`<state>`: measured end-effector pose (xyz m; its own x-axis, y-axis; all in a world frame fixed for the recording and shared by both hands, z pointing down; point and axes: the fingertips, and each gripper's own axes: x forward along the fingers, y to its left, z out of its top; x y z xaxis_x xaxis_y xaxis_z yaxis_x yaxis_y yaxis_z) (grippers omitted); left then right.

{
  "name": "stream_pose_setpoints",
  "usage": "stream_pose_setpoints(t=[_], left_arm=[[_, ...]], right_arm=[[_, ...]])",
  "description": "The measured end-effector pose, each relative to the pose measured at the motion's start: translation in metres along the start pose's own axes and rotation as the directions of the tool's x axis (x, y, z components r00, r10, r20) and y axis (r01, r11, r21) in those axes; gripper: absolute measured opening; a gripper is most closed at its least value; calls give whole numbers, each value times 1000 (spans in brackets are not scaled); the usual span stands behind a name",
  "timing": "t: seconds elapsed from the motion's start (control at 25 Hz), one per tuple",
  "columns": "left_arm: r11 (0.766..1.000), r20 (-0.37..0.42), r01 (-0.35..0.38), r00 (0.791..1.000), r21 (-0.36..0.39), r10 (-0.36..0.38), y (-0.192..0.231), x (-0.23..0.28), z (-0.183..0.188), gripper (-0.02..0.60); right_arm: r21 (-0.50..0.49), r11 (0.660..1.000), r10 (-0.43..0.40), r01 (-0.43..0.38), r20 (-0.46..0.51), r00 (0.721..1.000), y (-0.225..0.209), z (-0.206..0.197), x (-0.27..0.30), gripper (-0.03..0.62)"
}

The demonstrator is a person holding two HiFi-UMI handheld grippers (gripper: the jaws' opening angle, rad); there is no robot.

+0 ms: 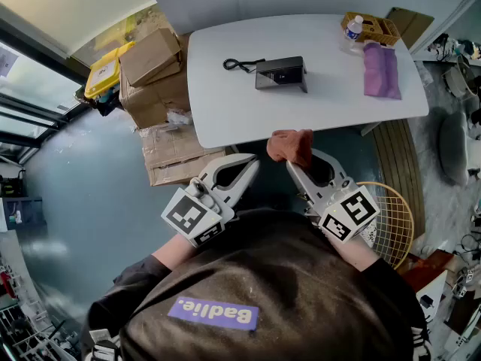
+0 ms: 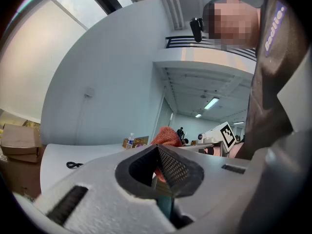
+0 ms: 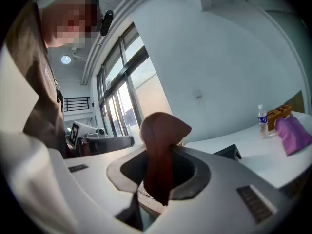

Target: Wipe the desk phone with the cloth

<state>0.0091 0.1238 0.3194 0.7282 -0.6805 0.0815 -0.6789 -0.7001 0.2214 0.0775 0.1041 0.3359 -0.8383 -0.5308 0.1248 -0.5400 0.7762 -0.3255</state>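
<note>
Desk phone (image 1: 280, 74) sits mid white table (image 1: 225, 111). It's black, w/ coiled cord (image 1: 242, 65) just to its left, well apart from both grippers. R gripper (image 1: 294, 164) has jaws clamped on rust-orange cloth (image 1: 291, 144); cloth bunches up past the tips, by table's near edge in head view. L gripper (image 1: 252, 161) has jaws together, nothing btwn them, near the cloth. Purple cloth (image 1: 381, 70), water bottle (image 1: 353, 27) & wooden tray (image 1: 373, 28) sit at table's far right.
</note>
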Motion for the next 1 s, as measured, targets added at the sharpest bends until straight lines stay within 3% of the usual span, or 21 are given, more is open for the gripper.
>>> stream_pose_setpoints(t=[0.2, 0.64, 1.0], left_arm=[[999, -4, -16, 1000, -31, 16, -3, 0, 0, 17], [997, -12, -73, 997, -2, 72, -9, 15, -3, 17], [994, -9, -103, 995, -29, 103, 18, 17, -11, 17]], right_arm=[[6, 1000, 5, -5, -12, 1000, 1, 0, -4, 117], [28, 997, 66, -66, -22, 998, -13, -5, -12, 112], [62, 996, 73, -71, -36, 997, -31, -12, 10, 114]])
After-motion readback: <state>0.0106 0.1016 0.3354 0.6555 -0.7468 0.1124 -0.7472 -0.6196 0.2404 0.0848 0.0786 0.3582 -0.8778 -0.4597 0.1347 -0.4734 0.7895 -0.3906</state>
